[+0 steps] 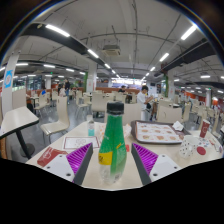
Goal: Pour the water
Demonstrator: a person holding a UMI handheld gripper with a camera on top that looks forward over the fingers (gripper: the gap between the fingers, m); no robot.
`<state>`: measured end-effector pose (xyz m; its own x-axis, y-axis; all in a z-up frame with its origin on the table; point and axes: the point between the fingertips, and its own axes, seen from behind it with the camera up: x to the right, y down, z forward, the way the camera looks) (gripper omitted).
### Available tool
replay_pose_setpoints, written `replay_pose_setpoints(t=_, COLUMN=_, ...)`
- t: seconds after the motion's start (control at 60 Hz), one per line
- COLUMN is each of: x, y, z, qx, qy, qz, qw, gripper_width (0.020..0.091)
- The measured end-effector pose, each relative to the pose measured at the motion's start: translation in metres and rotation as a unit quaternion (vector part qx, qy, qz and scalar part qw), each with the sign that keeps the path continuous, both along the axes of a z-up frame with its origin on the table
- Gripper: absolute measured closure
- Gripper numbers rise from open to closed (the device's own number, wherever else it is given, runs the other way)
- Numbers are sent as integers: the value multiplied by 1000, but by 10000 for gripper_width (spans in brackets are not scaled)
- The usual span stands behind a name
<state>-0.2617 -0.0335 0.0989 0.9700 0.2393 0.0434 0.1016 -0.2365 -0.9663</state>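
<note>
Both tongs [113, 160] fingers against green bottle [113, 148]

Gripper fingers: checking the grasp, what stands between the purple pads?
A green plastic bottle with a dark cap stands upright between the gripper fingers, shown in the gripper view.

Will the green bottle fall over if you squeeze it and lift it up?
Maybe. The bottle is tall and narrow, so a push near its dark cap could tip it. It looks like thin see-through plastic, so it may dent when squeezed. It stands between the gripper jaws, which seem to touch its sides.
</note>
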Motion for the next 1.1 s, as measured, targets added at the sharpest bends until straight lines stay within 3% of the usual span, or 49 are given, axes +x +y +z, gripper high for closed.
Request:
replay_pose_setpoints(t=0.067, x=-4, y=16, z=-5, qx=7, qy=6, qz=-16, qw=1000, gripper_width=348)
replay_pose_setpoints(t=0.083, x=-5, y=22, z=-12, qx=3, qy=7, qz=-20, qw=1000, gripper_width=403)
replay_pose_setpoints(t=0.1, x=-4, y=25, z=-17, qx=-6, qy=7, qz=-26, qw=1000, gripper_width=557)
replay_pose_setpoints(t=0.117, x=-1, y=27, z=-17, qx=0, qy=5, qz=-34, qw=999, gripper_width=575)
replay_pose_setpoints(t=0.3, x=0, y=39, z=-13, qx=30, qy=-16, qz=-44, qw=998, gripper_width=648)
replay_pose_setpoints(t=0.383, x=-3, y=36, z=-14, qx=13, qy=-18, qz=-29, qw=999, gripper_width=726)
replay_pose_setpoints(t=0.483, x=-3, y=37, z=-17, qx=-35, qy=23, qz=-9, qw=999, gripper_width=728)
replay_pose_setpoints(t=0.55, x=3, y=48, z=5, qx=-46, qy=88, qz=-5, qw=995, gripper_width=726)
replay_pose_setpoints(t=0.667, x=53, y=78, z=65, qx=-53, qy=262, qz=-43, qw=963, gripper_width=725)
replay_pose_setpoints(t=0.8, x=139, y=112, z=101, qx=-72, qy=465, qz=-99, qw=877, gripper_width=727)
replay_pose_setpoints(t=0.883, x=183, y=135, z=76, qx=-106, qy=584, qz=-126, qw=795, gripper_width=727)
replay_pose_setpoints(t=1.0, x=199, y=146, z=49, qx=-168, qy=739, qz=-126, qw=641, gripper_width=729)
replay_pose_setpoints(t=1.1, x=203, y=143, z=53, qx=-191, qy=825, qz=-102, qw=521, gripper_width=730)
